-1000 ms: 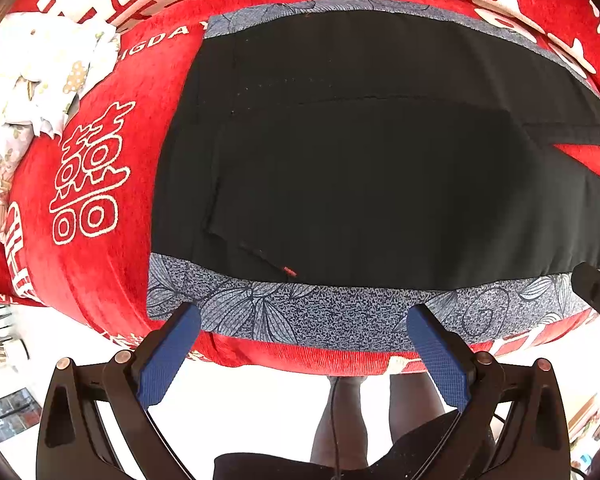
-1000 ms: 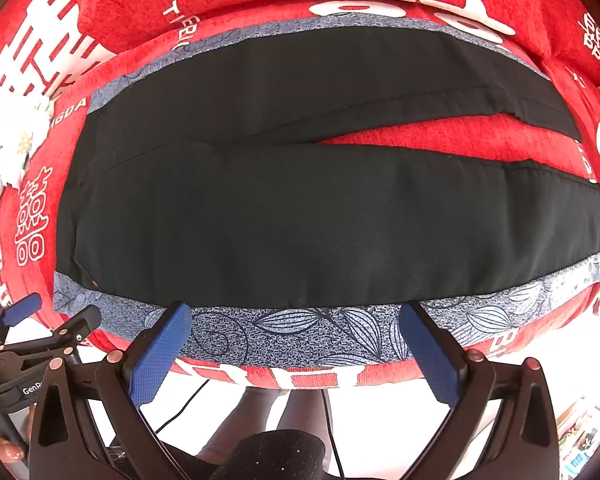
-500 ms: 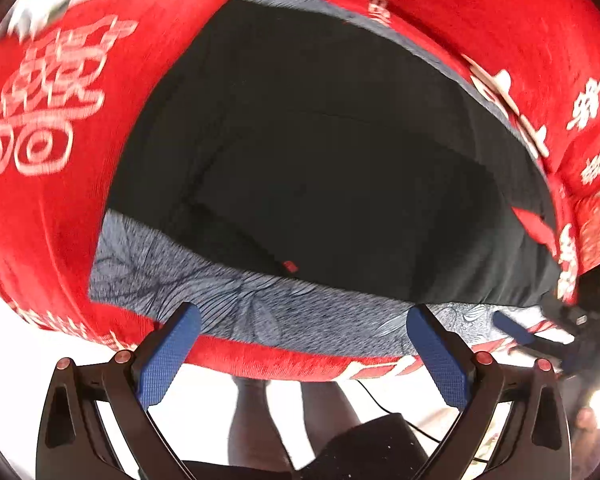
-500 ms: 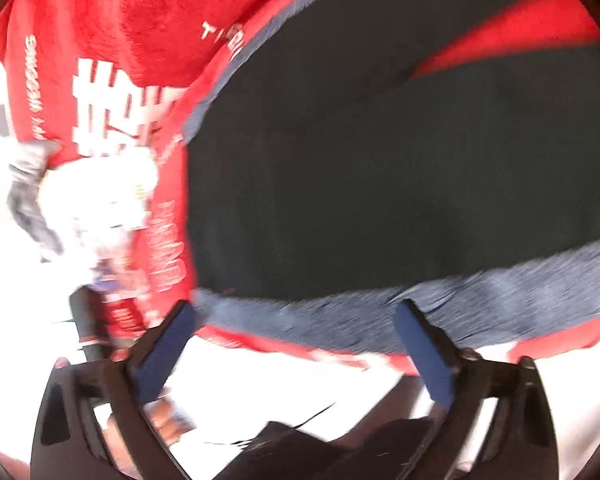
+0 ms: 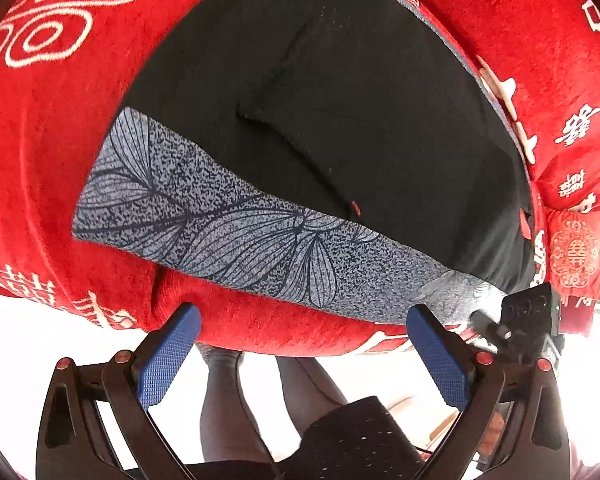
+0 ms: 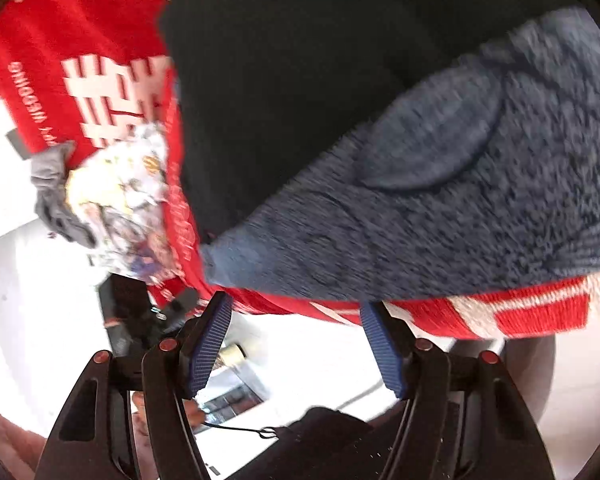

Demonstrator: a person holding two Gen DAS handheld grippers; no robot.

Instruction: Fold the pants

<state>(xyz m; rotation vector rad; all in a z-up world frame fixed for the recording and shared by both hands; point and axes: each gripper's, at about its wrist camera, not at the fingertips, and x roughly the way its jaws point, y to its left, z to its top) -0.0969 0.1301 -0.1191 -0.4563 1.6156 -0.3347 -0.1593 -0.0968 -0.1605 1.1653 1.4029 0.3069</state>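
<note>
The left hand-held gripper (image 5: 300, 354) hangs off the near edge of the bed (image 5: 40, 168), its blue pads spread wide with nothing between them, fully released. Just past its tips runs the red cover with white characters, and on top of that a grey leaf-print cloth (image 5: 228, 240) lies as a strip along the near edge. The black pants (image 5: 360, 128) lie flat on that cloth, stretching from the near-left part of the bed away toward the far right; a small red tag (image 5: 355, 208) shows at their near hem. Below, the person's legs (image 5: 220, 408) stand at the bed's side.

Over to the right: the right hand-held gripper (image 6: 296, 344) sits low at the near edge, its jaws closing, though nothing is between the pads yet — only bare air, with the red cover's edge just ahead of the tips. The grey cloth's corner lies right in front, the black pants beyond it. At the left end of the bed a crumpled patterned garment (image 6: 120, 188) rests beside a grey rag (image 6: 52, 196). This view is blurred.
</note>
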